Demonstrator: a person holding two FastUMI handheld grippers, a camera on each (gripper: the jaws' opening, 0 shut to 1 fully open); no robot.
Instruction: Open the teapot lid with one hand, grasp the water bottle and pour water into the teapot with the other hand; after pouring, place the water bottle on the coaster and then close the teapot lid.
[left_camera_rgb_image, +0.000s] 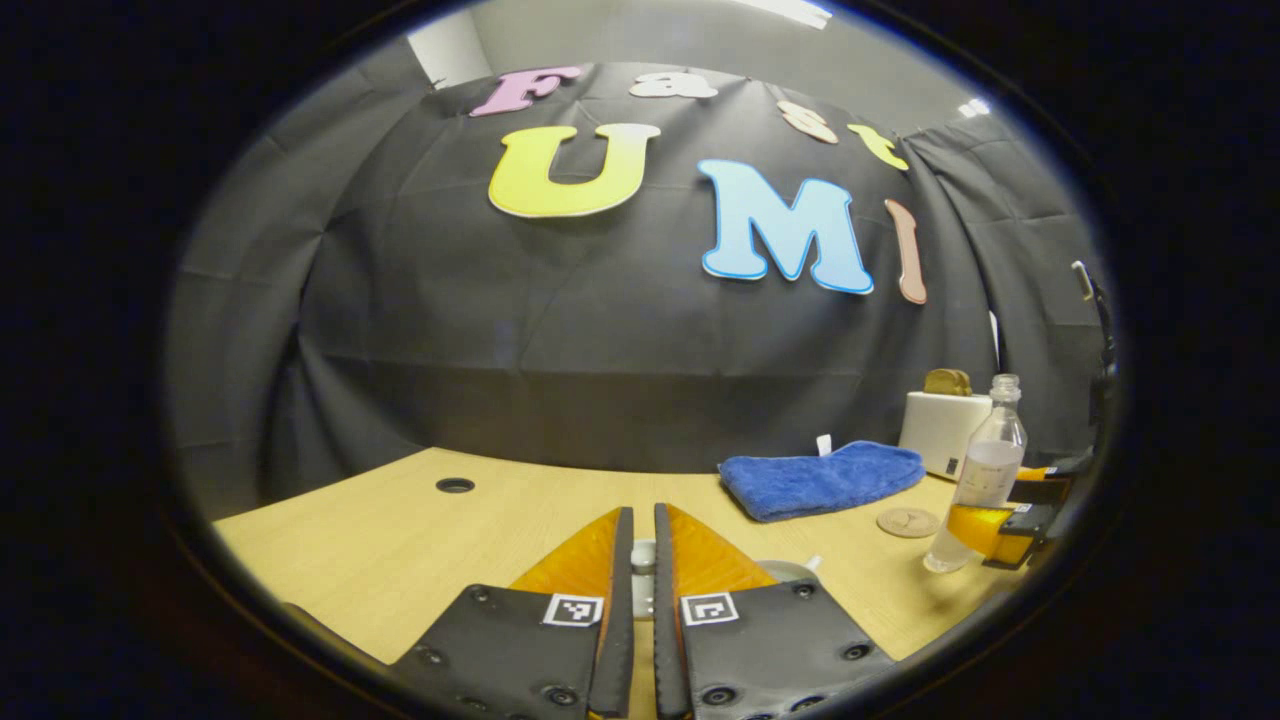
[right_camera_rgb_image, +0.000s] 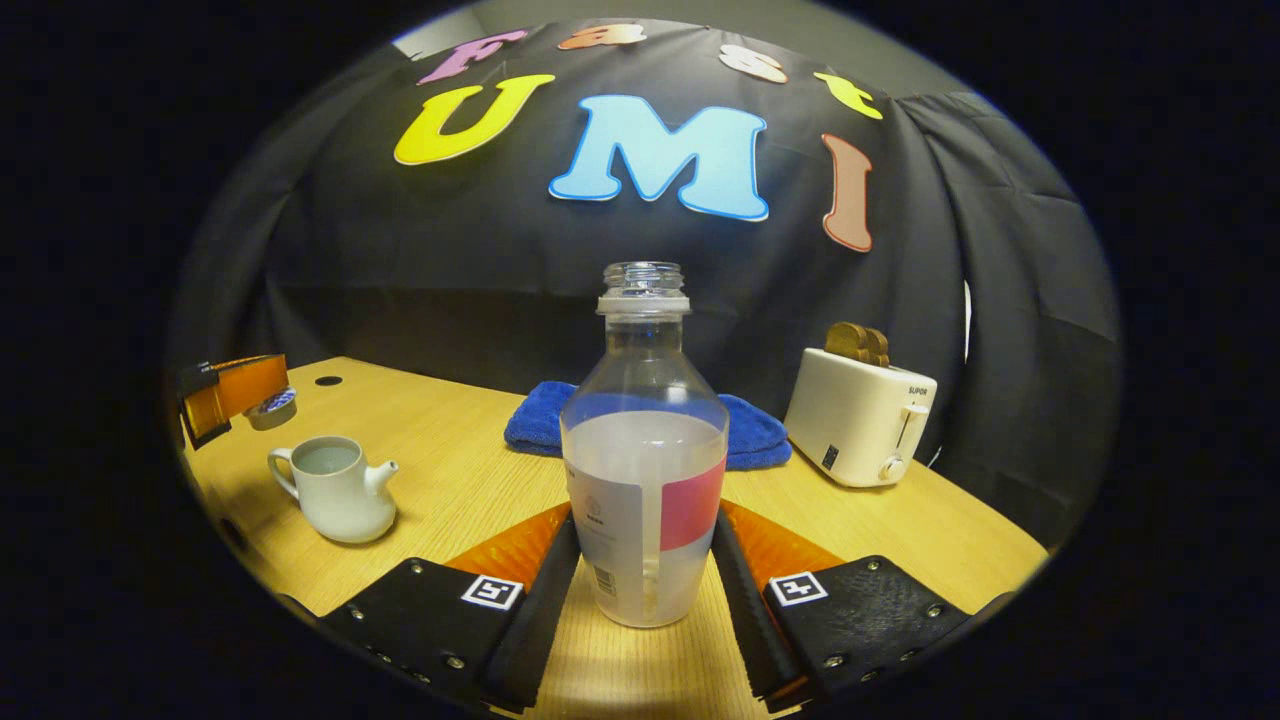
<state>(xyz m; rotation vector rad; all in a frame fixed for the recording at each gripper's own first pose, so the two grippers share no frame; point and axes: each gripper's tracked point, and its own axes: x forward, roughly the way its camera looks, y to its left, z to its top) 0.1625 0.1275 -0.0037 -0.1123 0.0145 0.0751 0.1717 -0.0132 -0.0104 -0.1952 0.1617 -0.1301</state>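
Observation:
A clear water bottle (right_camera_rgb_image: 645, 480), uncapped and about half full, stands upright between my right gripper (right_camera_rgb_image: 645, 520) fingers, which press on both its sides. In the left gripper view the bottle (left_camera_rgb_image: 985, 465) is at the far right in the right gripper (left_camera_rgb_image: 1010, 525), just beside the round coaster (left_camera_rgb_image: 908, 522). The white teapot (right_camera_rgb_image: 335, 490) stands open on the table at the left. Above and behind it, my left gripper (right_camera_rgb_image: 250, 400) holds the teapot lid (right_camera_rgb_image: 272, 405). My left gripper (left_camera_rgb_image: 643, 515) is nearly shut on the lid's knob (left_camera_rgb_image: 643, 562); the teapot rim (left_camera_rgb_image: 790, 570) peeks out below.
A folded blue towel (right_camera_rgb_image: 640, 425) lies at the back of the wooden table (right_camera_rgb_image: 480, 470). A cream toaster (right_camera_rgb_image: 865, 415) with bread in it stands at the back right. A cable hole (left_camera_rgb_image: 455, 485) sits in the table's far left.

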